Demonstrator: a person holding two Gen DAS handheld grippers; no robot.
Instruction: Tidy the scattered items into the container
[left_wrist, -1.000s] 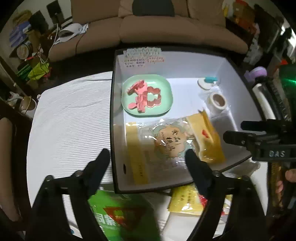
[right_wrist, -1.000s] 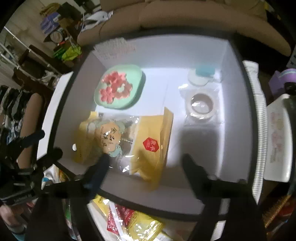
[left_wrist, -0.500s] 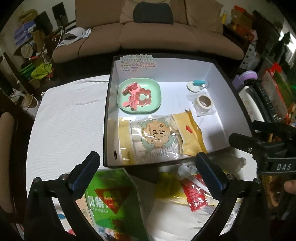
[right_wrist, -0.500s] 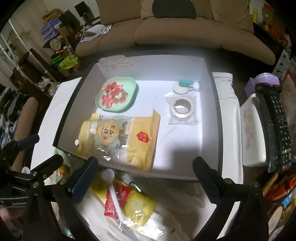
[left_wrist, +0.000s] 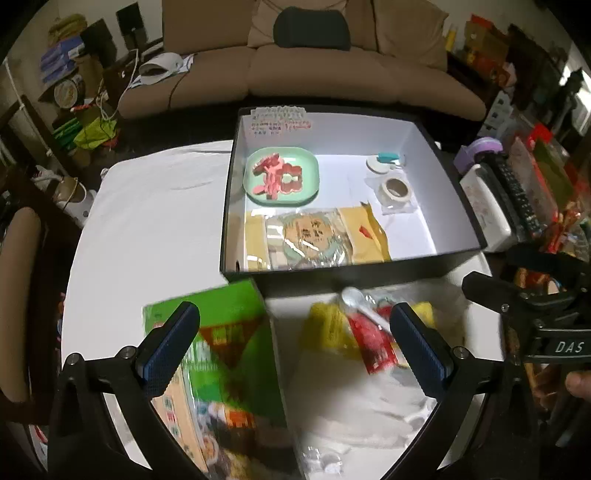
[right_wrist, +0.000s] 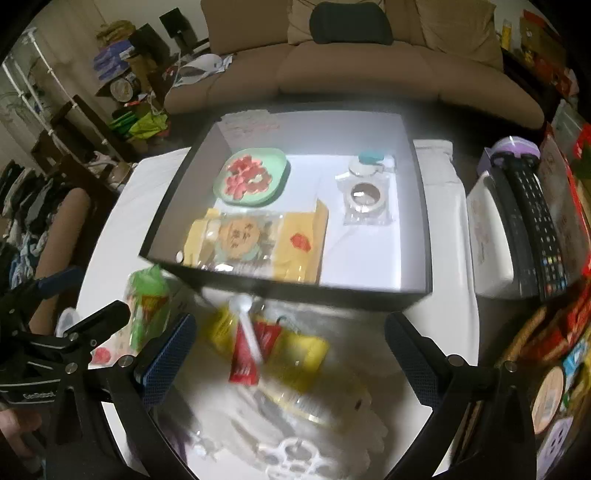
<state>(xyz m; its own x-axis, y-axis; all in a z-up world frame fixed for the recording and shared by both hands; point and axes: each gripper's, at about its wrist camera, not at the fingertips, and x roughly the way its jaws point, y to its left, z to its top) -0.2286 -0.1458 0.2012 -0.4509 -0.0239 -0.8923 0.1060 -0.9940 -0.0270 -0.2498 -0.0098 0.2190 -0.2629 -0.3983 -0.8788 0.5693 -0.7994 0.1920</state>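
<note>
A black box with a white inside (left_wrist: 443, 177) (right_wrist: 413, 206) stands on the white table. In it lie a green dish of pink pieces (left_wrist: 282, 176) (right_wrist: 251, 177), a yellow snack bag (left_wrist: 314, 238) (right_wrist: 255, 240), a tape roll (left_wrist: 397, 188) (right_wrist: 365, 194) and a small white-and-teal item (left_wrist: 382, 161). In front of the box lie a green packet (left_wrist: 221, 343) (right_wrist: 147, 302), yellow and red sachets (left_wrist: 354, 332) (right_wrist: 273, 347) and a white plastic spoon (left_wrist: 360, 301) (right_wrist: 247, 325). My left gripper (left_wrist: 295, 339) hovers open above the packet and sachets. My right gripper (right_wrist: 290, 349) hangs open over the sachets. Neither holds anything.
A white case with black remotes (left_wrist: 506, 199) (right_wrist: 524, 229) stands right of the box. Clear plastic bits (right_wrist: 291, 454) lie near the table's front. A brown sofa (left_wrist: 295, 74) is behind the table, a chair (left_wrist: 18, 295) at its left, and clutter at far right.
Both grippers opened wider and drew back and up from above the box. The snack bag now lies in the box, and the loose items in front have come into view.
</note>
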